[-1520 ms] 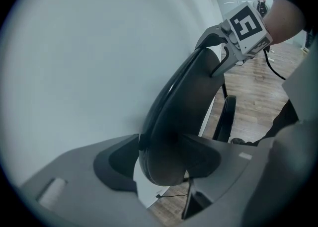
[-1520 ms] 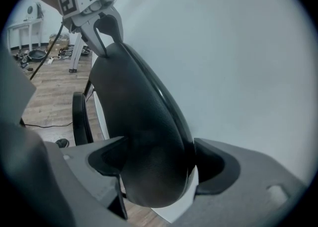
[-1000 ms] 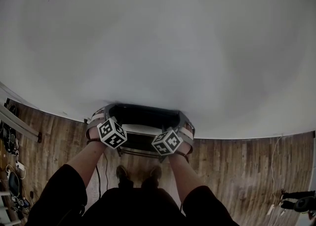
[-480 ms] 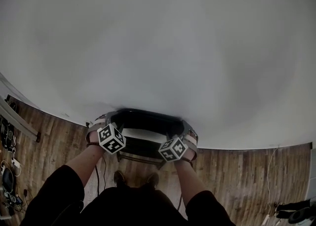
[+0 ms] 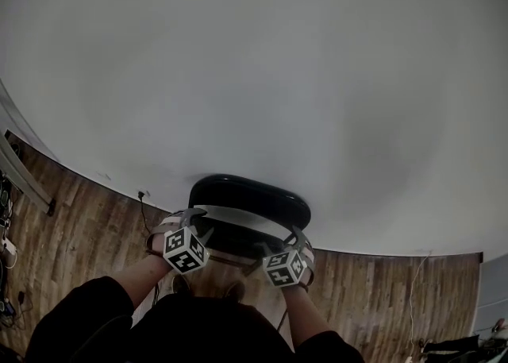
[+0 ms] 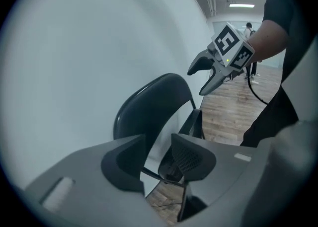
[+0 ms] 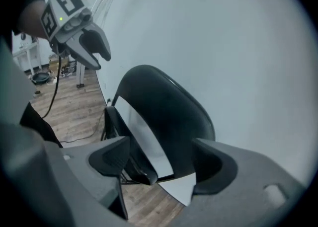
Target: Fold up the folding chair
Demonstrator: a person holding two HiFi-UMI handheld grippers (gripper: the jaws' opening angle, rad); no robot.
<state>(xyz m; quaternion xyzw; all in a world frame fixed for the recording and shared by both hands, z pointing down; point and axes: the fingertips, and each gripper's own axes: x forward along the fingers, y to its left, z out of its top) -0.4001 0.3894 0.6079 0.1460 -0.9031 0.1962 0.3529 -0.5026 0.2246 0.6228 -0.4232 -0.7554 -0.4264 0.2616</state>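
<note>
Head view: beside the white wall [image 5: 254,52], the black folding chair [image 5: 250,195] stands on the wood floor [image 5: 95,226] before us. Both tools have drawn back clear of it: left tool [image 6: 158,144] just narrowed, right tool [image 7: 161,144] wide, neither gripping. We judge the fold close to done.

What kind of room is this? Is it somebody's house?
Probably not a home: more like a plain workroom or lab, I think. There is a big bare white wall, a wooden plank floor, one black folding chair, and stands and gear parked along the edge.
</note>
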